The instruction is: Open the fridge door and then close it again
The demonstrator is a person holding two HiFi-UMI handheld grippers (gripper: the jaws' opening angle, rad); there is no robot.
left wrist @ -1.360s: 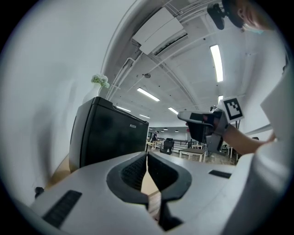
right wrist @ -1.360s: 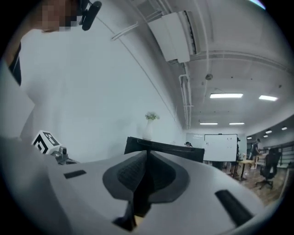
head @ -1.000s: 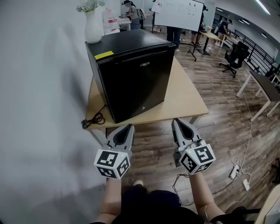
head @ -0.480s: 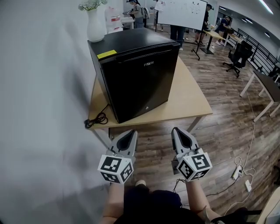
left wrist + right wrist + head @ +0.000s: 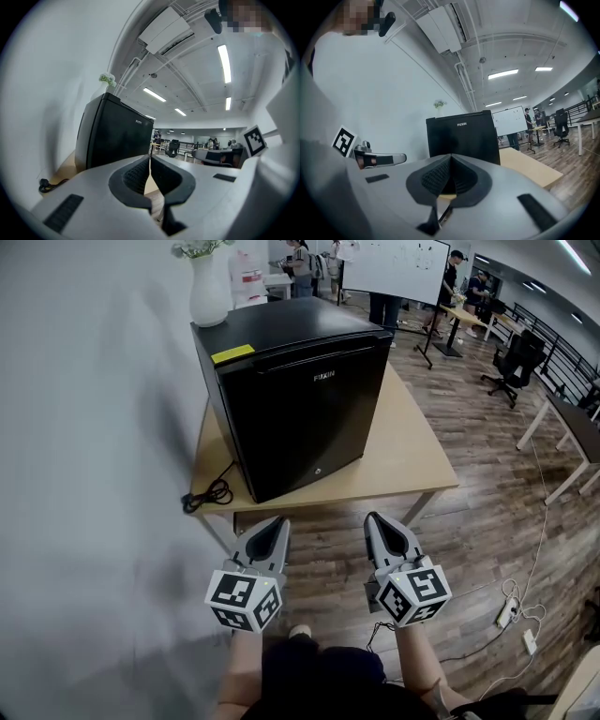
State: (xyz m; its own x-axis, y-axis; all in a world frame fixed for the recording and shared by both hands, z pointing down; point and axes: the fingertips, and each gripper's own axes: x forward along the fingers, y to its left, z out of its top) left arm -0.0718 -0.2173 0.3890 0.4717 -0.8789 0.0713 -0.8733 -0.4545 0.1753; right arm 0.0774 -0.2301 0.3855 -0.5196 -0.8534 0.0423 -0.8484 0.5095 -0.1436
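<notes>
A small black fridge (image 5: 295,395) stands on a light wooden table (image 5: 403,451) against the white wall, its door closed and facing me. It also shows ahead in the left gripper view (image 5: 115,136) and the right gripper view (image 5: 461,136). My left gripper (image 5: 275,524) and right gripper (image 5: 375,521) hang side by side in front of the table's near edge, well short of the fridge. Both are shut with nothing between their jaws.
A white vase with flowers (image 5: 208,289) stands behind the fridge top. A black power cable (image 5: 208,495) lies coiled on the table's left corner. People, a whiteboard (image 5: 398,268), desks and an office chair (image 5: 511,357) fill the room beyond. Cables and a power strip (image 5: 511,610) lie on the wooden floor at right.
Both grippers have sunk slightly in the head view and stay shut. The view has shifted a little, so the fridge sits slightly further right. The fridge door is unchanged.
</notes>
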